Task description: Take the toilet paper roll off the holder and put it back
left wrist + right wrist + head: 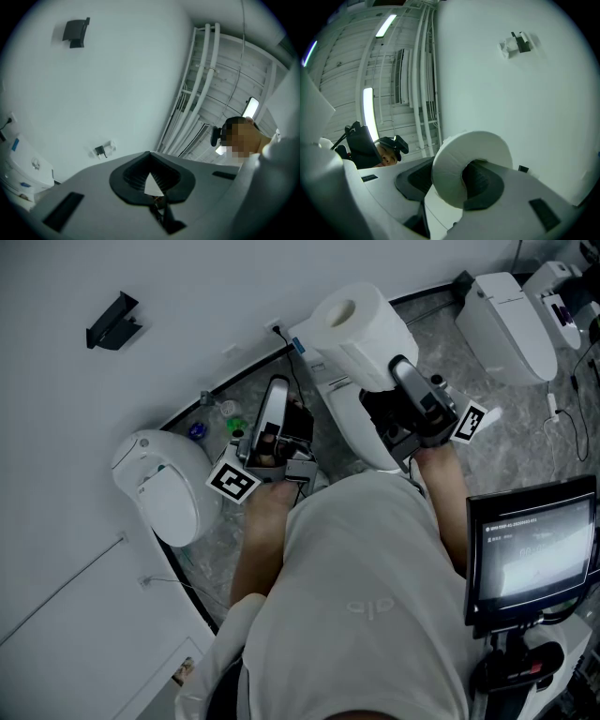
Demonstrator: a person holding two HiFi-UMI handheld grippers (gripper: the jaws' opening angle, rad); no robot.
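Two grippers are raised before a white wall. The right gripper (464, 185) pinches the toilet paper roll (450, 173). Its jaws are spread wide to take the roll's full width, with a dark pad pressed against either side. The roll stands out beyond the jaw tips, its hollow core open toward the gripper's camera. In the head view the roll (361, 324) sits at the far end of this gripper, above a white toilet (349, 426).

The left gripper (152, 180) has its jaws pressed together, tips meeting, with nothing between them. The black holder (112, 322) is on the wall up and to the left of the left gripper (276, 392), well apart from the roll.
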